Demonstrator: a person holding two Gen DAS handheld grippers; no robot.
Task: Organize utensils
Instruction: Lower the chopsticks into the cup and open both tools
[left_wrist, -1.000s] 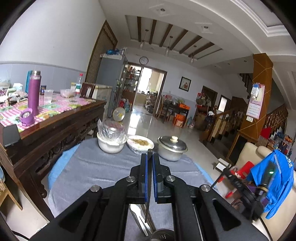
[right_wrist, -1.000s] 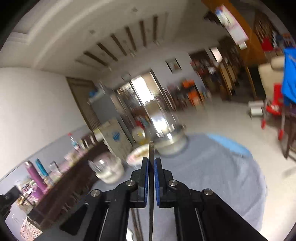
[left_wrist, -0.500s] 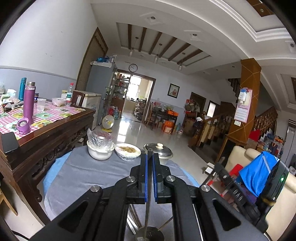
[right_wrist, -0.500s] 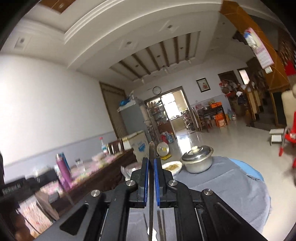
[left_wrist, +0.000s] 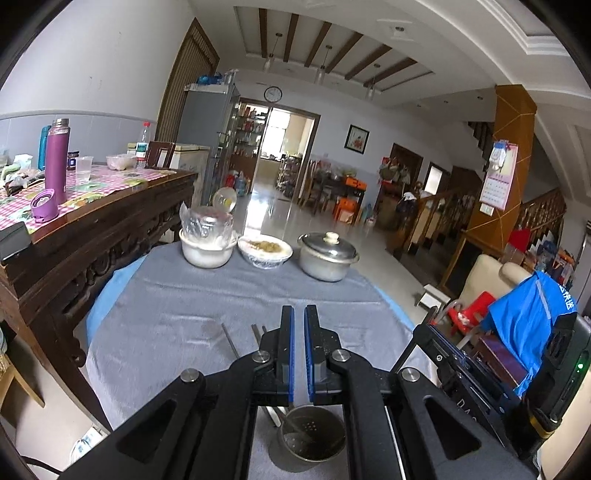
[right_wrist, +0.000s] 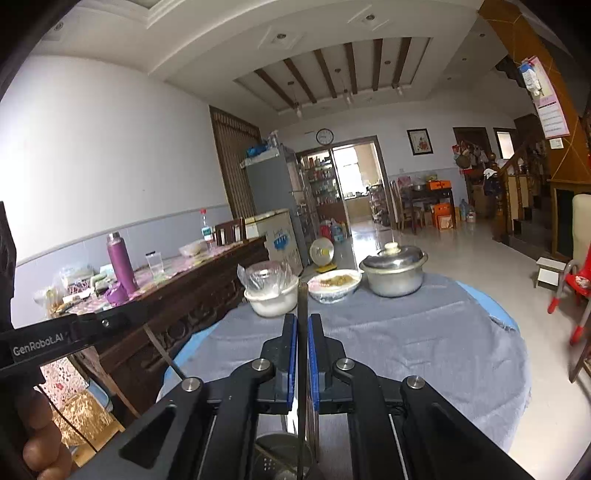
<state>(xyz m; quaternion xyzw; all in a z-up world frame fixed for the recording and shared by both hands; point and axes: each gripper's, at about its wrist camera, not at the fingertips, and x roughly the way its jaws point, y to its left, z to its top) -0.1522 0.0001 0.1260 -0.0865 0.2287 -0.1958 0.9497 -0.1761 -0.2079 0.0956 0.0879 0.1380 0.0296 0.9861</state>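
- Left tongs (left_wrist: 299, 314): blue pads pressed nearly together, a thin gap showing between them, nothing pinched; poised over the grey-clothed tabletop (left_wrist: 221, 302).
- Right tongs (right_wrist: 303, 321): pressed onto a thin flat metal utensil handle (right_wrist: 303, 299), which stands upright and juts past the tips.
- Perforated metal utensil cup (left_wrist: 312, 434): directly beneath the left tongs on the cloth; seen under the right tongs as well, with the pinched handle running down toward it; contact there not discernible.
- Left view only: loose metal utensils (left_wrist: 231, 345) lying on the cloth just left of the tongs; blue jacket (left_wrist: 524, 332) on a chair at right.
- Right view only: a hand (right_wrist: 40, 443) holding the other black gripper body at the left edge.
- Both views: white bowl with plastic wrap (left_wrist: 207, 243), bowl of food (left_wrist: 265, 251) and lidded steel pot (left_wrist: 327, 256) in a row at the far edge.
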